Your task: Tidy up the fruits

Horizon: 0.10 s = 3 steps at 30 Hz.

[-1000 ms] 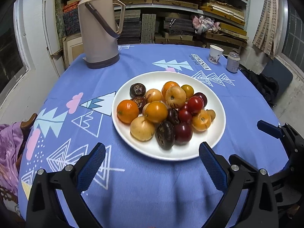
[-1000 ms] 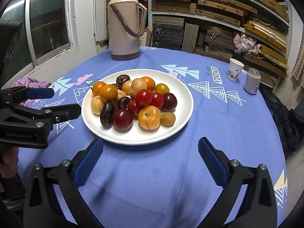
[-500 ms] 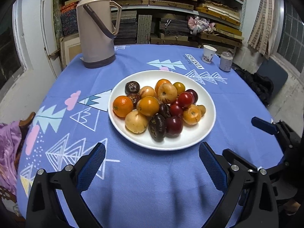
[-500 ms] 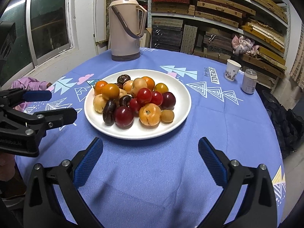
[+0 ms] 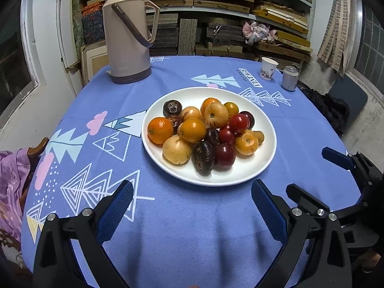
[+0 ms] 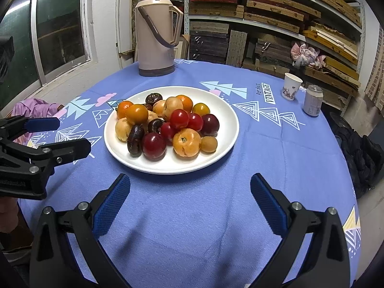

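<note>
On the worktop [image 5: 192,228] ahead of me, the fruits [image 5: 206,132] are all sitting heaped together on one white plate [image 5: 266,158], mixed by kind: oranges, yellow pieces, red ones and dark purple ones touching each other. I am holding the left claw [image 5: 192,206] low over the blue cloth just short of the plate's near rim, its blue pads spread wide with nothing between them. I am keeping the right claw [image 6: 190,201] beside it, equally wide open and empty, and each one is showing at the edge of the other's view.

I am seeing no second dish or tray, so this pile would suit fruit gathered onto the plate as well as fruit waiting to be sorted out of it; I am not settling which.

I am judging these pieces as light, round and smooth-skinned, likely to roll or squirt out of a hard pinch. The red ones [image 6: 178,119] and the dark wrinkled one [image 6: 135,139] are looking soft and easily bruised, the orange [image 5: 160,130] firmer. I am expecting the best hold to be across a fruit's widest part, pads level, closing gently. Outer pieces such as the orange at the left rim are offering clear sides; the middle ones are leaning on neighbours, so lifting one may set others rolling.
</note>
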Available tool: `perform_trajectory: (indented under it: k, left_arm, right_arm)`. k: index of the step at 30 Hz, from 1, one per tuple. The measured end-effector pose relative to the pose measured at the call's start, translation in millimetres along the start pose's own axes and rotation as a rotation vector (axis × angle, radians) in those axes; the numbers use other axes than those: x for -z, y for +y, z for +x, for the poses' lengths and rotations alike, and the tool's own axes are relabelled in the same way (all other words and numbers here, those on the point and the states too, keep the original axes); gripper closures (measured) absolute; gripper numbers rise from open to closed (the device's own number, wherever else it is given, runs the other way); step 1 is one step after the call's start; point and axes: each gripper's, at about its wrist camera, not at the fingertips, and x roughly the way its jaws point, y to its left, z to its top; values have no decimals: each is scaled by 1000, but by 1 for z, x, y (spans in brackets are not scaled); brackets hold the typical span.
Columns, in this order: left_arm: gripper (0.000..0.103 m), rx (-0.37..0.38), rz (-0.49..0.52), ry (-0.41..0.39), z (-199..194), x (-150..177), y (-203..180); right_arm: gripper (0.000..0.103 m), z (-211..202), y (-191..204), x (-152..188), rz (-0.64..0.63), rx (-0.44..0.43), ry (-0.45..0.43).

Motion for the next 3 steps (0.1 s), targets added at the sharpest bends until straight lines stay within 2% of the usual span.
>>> perform_trajectory:
  k: [3]
  left_arm:
    - [4,-3,1,6,1,2,0]
  right_arm:
    - [5,0,-1,1,2,3,1]
